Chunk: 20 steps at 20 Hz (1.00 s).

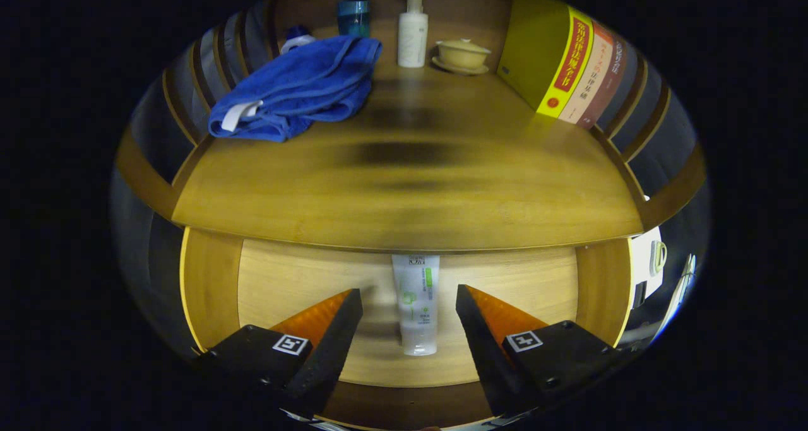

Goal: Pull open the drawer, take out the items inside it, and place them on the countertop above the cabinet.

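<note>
The drawer (pixel 284 279) stands pulled out below the wooden countertop (pixel 404 191). A white tube with green print (pixel 416 305) lies flat on the drawer's pale floor, its far end tucked under the countertop's edge. My gripper (pixel 409 297) hovers over the drawer, open, with the tube lying between the two fingertips and a gap on each side. Neither finger touches the tube.
On the countertop lie a crumpled blue towel (pixel 297 90) at the back left, a blue cup (pixel 353 16), a white pump bottle (pixel 412 32) and a lidded yellow bowl on a saucer (pixel 463 55). Several books (pixel 568 65) lean at the right. The countertop has raised side rails.
</note>
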{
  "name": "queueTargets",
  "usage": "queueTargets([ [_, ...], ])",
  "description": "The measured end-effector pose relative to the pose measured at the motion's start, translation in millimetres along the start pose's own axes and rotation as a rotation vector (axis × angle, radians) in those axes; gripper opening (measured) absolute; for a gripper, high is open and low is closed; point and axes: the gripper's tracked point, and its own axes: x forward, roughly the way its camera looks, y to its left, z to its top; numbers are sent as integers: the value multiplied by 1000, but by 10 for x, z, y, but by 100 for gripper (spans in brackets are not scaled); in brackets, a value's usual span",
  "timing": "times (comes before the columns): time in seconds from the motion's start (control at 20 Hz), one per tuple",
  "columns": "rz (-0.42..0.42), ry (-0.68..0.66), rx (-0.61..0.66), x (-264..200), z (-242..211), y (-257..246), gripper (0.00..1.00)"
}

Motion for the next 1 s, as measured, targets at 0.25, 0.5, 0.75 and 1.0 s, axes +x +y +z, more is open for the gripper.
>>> queueTargets([
  [0.25, -5, 62, 14, 218, -248, -64, 98],
  [0.5, 14, 122, 48, 328, -399, -52, 97],
  [0.75, 20, 160, 38, 394, -504, -36, 76],
  [1.0, 6, 142, 50, 386, -517, -59, 59],
])
